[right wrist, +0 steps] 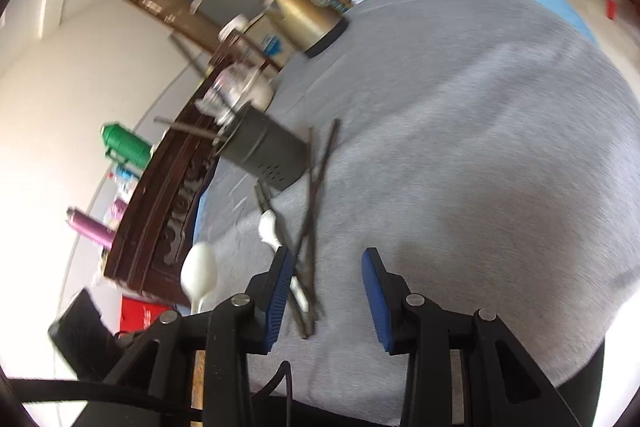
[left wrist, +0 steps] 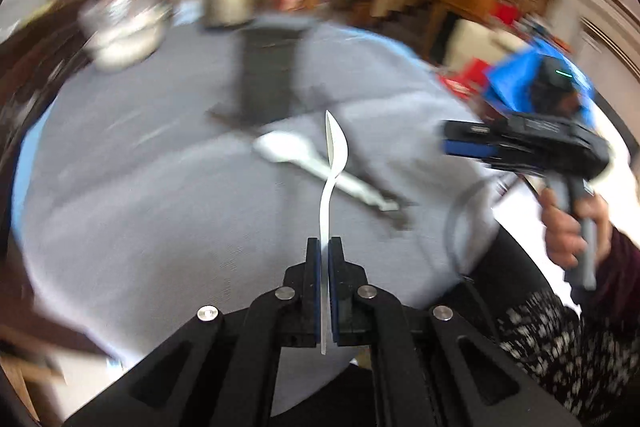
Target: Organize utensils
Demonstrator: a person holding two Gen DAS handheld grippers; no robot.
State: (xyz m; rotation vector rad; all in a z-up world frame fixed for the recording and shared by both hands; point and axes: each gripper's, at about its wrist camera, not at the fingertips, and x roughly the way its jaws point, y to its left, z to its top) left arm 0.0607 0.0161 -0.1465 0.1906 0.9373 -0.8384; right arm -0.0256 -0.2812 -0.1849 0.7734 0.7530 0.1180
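The left claw (left wrist: 324, 247) is clamped on a white spoon (left wrist: 334, 155), the right claw (right wrist: 327, 267) is held apart and empty, while another spoon (left wrist: 320, 163) and chopsticks (right wrist: 316, 195) are left beside the dark holder (right wrist: 262, 151).

A matt, finely woven grey cloth (right wrist: 460, 115) covers the table, and on it lie a glossy white plastic-looking spoon (left wrist: 320, 167), thin dark matt chopsticks (right wrist: 316, 195) beside a matt dark-grey perforated metal holder (right wrist: 264, 151), and, beyond the holder, a satin brass-coloured flask (right wrist: 304, 17).
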